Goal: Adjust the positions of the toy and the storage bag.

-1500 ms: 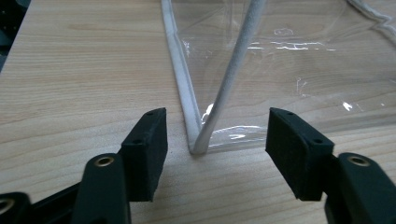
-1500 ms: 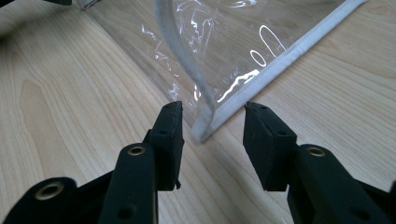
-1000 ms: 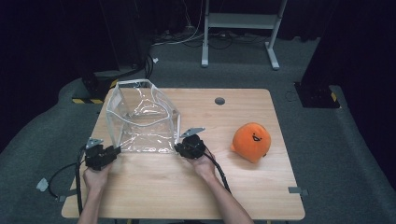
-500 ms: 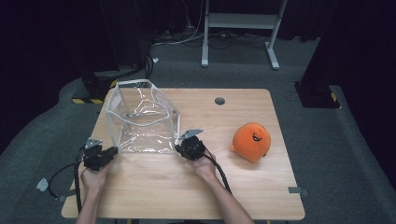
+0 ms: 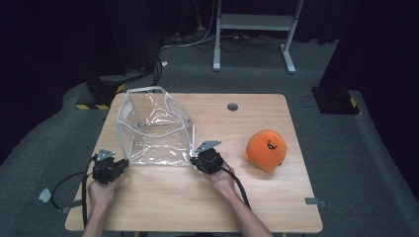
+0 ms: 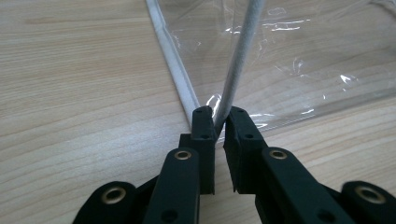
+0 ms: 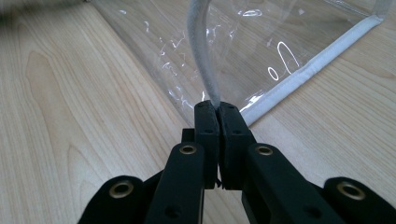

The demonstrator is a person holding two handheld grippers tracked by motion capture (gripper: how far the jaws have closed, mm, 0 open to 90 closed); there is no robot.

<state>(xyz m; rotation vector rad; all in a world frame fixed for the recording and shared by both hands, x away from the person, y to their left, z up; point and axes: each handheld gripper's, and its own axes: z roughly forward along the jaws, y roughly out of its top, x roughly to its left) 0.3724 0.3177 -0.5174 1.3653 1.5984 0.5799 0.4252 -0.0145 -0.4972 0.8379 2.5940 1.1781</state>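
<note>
my left gripper [image 5: 120, 164] has just clamped onto the clear bag's [image 5: 154, 129] near left corner; my right gripper [image 5: 196, 161] has just clamped onto its near right corner. the bag sits on the table [image 5: 197, 207], left of an orange plush [image 5: 266, 149].

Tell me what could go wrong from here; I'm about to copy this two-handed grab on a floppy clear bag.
1. Both grippers, left and right, pinch only the thin white edging at the bag's near corners, so it may slip out.
2. Pulling apart could strain that seam.
3. The bag might collapse when lifted.
</note>
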